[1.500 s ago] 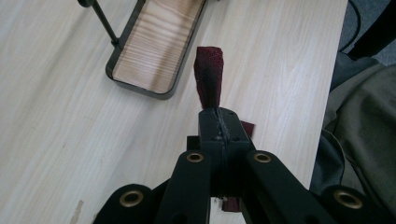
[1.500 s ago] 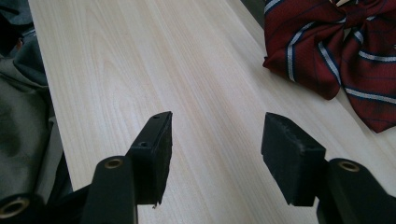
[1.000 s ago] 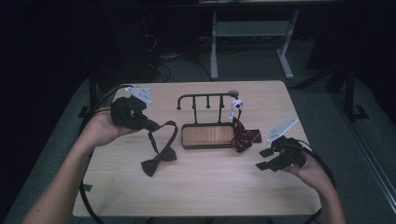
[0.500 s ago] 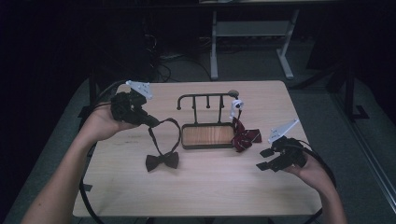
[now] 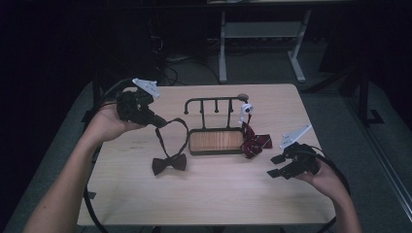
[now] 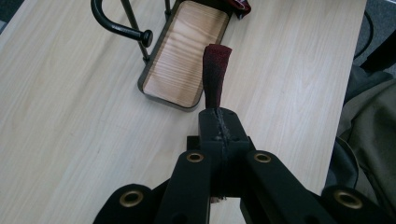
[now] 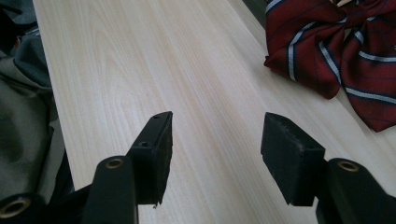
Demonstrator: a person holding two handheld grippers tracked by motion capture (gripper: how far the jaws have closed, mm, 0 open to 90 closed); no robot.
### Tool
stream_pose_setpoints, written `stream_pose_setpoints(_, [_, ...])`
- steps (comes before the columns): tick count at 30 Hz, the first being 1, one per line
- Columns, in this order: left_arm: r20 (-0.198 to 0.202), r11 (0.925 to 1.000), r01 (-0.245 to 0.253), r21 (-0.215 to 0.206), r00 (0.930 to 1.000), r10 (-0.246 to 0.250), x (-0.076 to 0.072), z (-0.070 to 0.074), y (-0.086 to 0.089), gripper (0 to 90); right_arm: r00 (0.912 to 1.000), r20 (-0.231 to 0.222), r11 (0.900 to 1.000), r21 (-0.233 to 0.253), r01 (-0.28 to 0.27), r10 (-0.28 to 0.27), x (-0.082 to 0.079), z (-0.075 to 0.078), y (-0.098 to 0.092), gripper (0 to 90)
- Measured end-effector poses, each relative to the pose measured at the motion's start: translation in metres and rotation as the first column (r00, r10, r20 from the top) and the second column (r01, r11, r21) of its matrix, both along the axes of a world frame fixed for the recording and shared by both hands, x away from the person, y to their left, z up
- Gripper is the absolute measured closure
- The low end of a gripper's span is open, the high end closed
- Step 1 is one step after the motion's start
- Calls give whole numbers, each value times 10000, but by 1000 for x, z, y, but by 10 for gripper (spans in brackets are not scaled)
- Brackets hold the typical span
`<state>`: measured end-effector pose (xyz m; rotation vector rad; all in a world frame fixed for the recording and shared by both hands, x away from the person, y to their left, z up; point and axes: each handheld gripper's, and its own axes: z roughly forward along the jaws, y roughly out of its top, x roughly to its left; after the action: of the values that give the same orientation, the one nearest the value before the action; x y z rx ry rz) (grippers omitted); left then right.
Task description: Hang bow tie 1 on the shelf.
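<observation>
My left gripper (image 5: pixel 158 121) is shut on the neck strap (image 6: pixel 215 74) of a dark maroon bow tie (image 5: pixel 169 163), held above the table's left side. The strap loops down from the jaws and the bow hangs low over the table. A black rack with hooks (image 5: pixel 214 104) and a wooden base tray (image 5: pixel 215 141) stands mid-table. A red striped bow tie (image 5: pixel 252 141) (image 7: pixel 345 60) lies against the tray's right end. My right gripper (image 5: pixel 276 166) (image 7: pixel 215 147) rests open near the right front, with bare table between its pads.
A small white tag or clip (image 5: pixel 246 110) hangs at the rack's right end. The light wooden table (image 5: pixel 204 194) ends close behind my right hand. A white-framed desk leg (image 5: pixel 222 43) stands on the dark floor beyond.
My left gripper has lifted and drawn back to the left, pulling the maroon bow tie upright so the bow swung toward the table's middle front. The right gripper has stayed put.
</observation>
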<state>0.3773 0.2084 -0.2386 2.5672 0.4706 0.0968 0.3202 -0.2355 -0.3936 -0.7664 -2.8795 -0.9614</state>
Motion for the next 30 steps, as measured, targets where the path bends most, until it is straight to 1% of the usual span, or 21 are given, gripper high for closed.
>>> stream_pose_setpoints(3, [-22,10000,-32,1,10000,32,2,0,-2,900,10000,4,10000,-31,-13,13,-1,-1,-1,432])
stream_pose_setpoints(6, [-30,9999,-81,89,10000,81,4,0,-5,900,10000,22,10000,-31,11,-11,-1,-1,-1,433])
stream_pose_setpoints(10, [-34,9999,-90,72,10000,91,9,1,-6,900,10000,42,10000,1,65,-65,-2,0,-3,432])
stream_pose_setpoints(12, [-38,9999,-120,70,9999,120,12,1,-7,900,9999,3,9999,7,133,-133,-3,1,-3,432])
stream_pose_setpoints(13, [-62,9998,-183,87,9998,183,15,1,-8,900,9999,62,9999,-26,111,-111,-3,1,-4,432])
stream_pose_setpoints(15, [-68,9998,-205,60,9998,205,17,2,-8,900,9999,91,9999,-18,108,-107,-4,1,-4,432])
stream_pose_setpoints(16, [-71,9997,-231,80,9997,232,20,3,-9,900,9999,96,9999,-35,137,-136,-5,2,-5,432])
stream_pose_setpoints(17, [-71,9997,-231,80,9997,232,20,3,-9,900,9999,96,9999,-35,137,-136,-5,2,-5,432])
stream_pose_setpoints(24, [-55,9990,-407,164,9992,408,33,7,-13,900,9999,108,10000,9,39,-39,-3,2,-2,432])
stream_pose_setpoints(29, [-106,9982,-553,228,9984,556,38,6,-15,900,9999,103,10000,10,26,-26,-4,2,-3,432])
stream_pose_setpoints(30, [-178,9980,-591,225,9981,595,41,5,-16,900,9999,116,10000,10,11,-11,-4,2,-3,432])
